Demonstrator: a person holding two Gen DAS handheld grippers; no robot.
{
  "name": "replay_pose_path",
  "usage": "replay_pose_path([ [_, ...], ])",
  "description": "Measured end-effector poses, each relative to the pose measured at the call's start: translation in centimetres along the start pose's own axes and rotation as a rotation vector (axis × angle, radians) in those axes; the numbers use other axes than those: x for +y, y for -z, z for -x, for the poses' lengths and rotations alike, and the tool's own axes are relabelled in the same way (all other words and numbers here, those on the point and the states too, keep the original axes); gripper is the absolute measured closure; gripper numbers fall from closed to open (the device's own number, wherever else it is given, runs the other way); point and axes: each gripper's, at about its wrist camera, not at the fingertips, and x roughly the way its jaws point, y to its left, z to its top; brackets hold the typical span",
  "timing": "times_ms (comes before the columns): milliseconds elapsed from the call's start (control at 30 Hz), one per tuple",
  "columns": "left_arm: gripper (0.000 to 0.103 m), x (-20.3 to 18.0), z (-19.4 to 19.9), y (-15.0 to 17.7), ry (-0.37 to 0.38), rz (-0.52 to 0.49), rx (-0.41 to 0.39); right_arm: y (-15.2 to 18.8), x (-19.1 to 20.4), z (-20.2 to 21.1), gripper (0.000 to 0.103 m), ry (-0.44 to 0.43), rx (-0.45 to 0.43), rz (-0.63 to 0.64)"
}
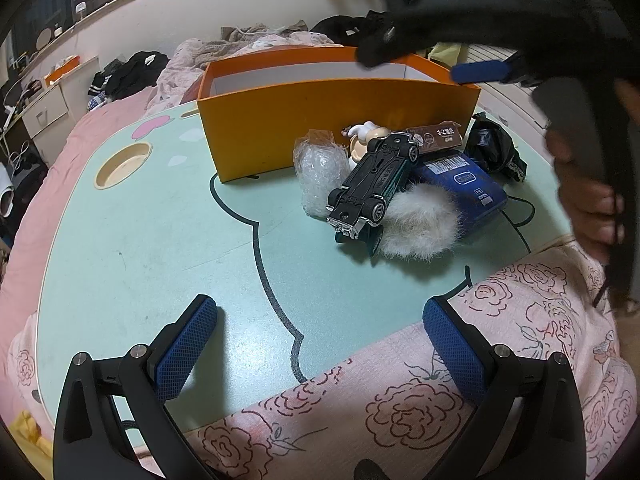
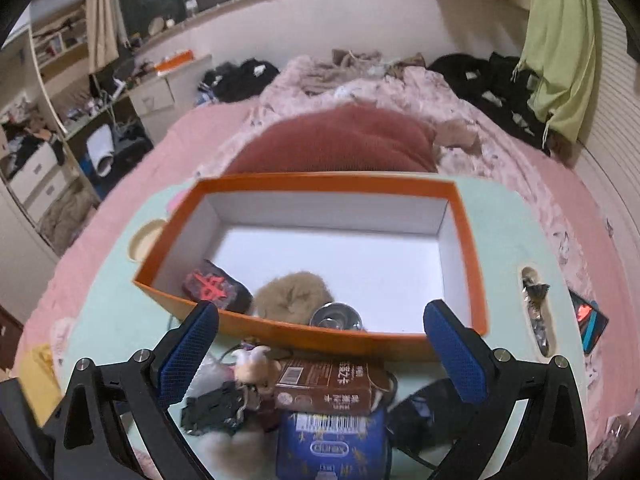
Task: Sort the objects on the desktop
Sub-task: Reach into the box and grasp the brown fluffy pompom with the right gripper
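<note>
A pale green worktop (image 1: 152, 240) printed with a dark cartoon outline is set over a bed (image 2: 168, 148) covered in pink bedding, with a rose-patterned quilt (image 1: 440, 392) at its near edge. A round recess (image 1: 124, 165) is sunk into the worktop's left part. Dark clothes (image 2: 480, 76) are heaped at the head of the bed, a green garment (image 2: 560, 52) is hung at the right, and cluttered drawers (image 2: 36, 176) are seen at the left.

An orange box (image 1: 320, 128) with a white inside is stood on the worktop. Inside it are seen a black pouch (image 2: 216, 286) with red characters, a brown fluffy ball (image 2: 290, 294) and a shiny metal piece (image 2: 336, 316).

Just in front of the box a pile is gathered: a toy car (image 1: 372, 180) lying on its side, a bubble-wrap bundle (image 1: 320, 172), a white fluffy ball (image 1: 420, 220), a small figurine (image 1: 364, 138), a brown carton (image 2: 328, 384) with Chinese lettering, a blue packet (image 2: 332, 444) marked "durex" with a barcode, and a black bag (image 1: 496, 152).

The left hand-held gripper (image 1: 320, 344) is held open and empty over the near edge. The right hand-held gripper (image 2: 320, 350) is held open and empty above the pile.
</note>
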Motion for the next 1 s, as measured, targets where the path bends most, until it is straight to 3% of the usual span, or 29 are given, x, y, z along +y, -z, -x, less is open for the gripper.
replay_pose_path([
  [133, 0.000, 0.0, 0.0, -0.1, 0.010, -0.012, 0.002, 0.4, 0.9, -0.3, 0.000, 0.054, 0.006, 0.049],
  [467, 0.000, 0.1, 0.0, -0.1, 0.018, -0.021, 0.004, 0.8, 1.6, -1.6, 0.000, 0.090, 0.037, 0.088],
  [600, 0.000, 0.1, 0.0, -0.1, 0.021, -0.024, 0.004, 0.3, 1.3, -1.3, 0.003, 0.046, 0.055, 0.071],
  [767, 0.000, 0.1, 0.0, -0.1, 0.025, -0.028, 0.005, -2.4, 0.1, 0.2, 0.005, -0.138, 0.087, -0.048],
  [833, 0.000, 0.1, 0.0, -0.1, 0.027, -0.030, 0.005, -3.9, -0.7, -0.4, 0.007, -0.155, 0.158, -0.110],
  [1000, 0.000, 0.1, 0.1, -0.1, 0.031, -0.036, 0.006, -5.2, -1.5, -4.6, 0.034, -0.103, 0.406, -0.161],
])
